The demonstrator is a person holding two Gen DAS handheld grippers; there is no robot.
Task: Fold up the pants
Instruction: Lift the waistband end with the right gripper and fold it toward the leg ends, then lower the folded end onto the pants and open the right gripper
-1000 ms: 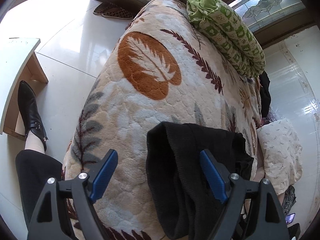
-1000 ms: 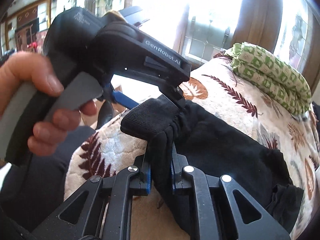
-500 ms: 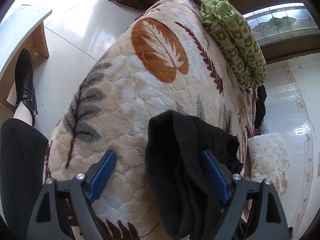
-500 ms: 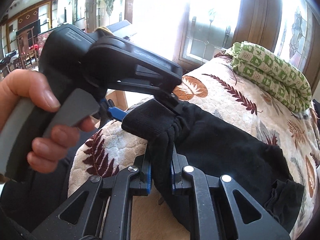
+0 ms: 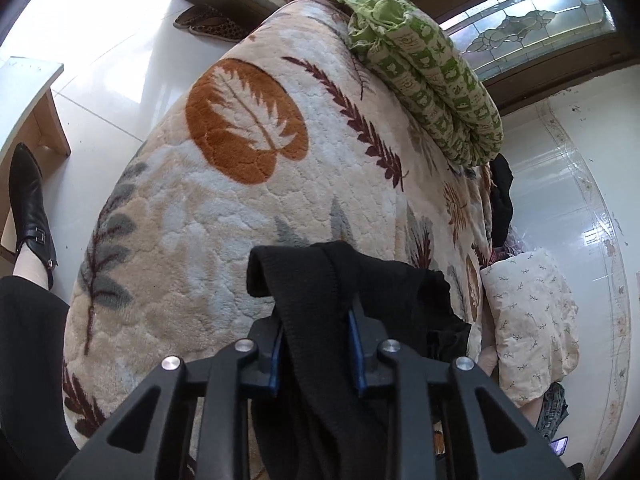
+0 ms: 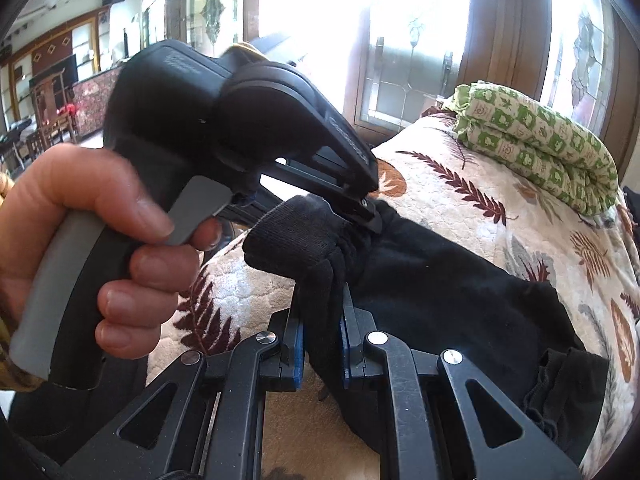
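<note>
Both grippers, left gripper [image 5: 316,354] and right gripper [image 6: 322,346], clamped on black pants [image 6: 432,280]

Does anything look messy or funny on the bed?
Yes, a little. The black pants lie rumpled on the leaf blanket, bunched into gathers where the left claw and right claw pinch one end. That looks like mid-fold mess, not damage. Nothing looks spilled or torn.
</note>
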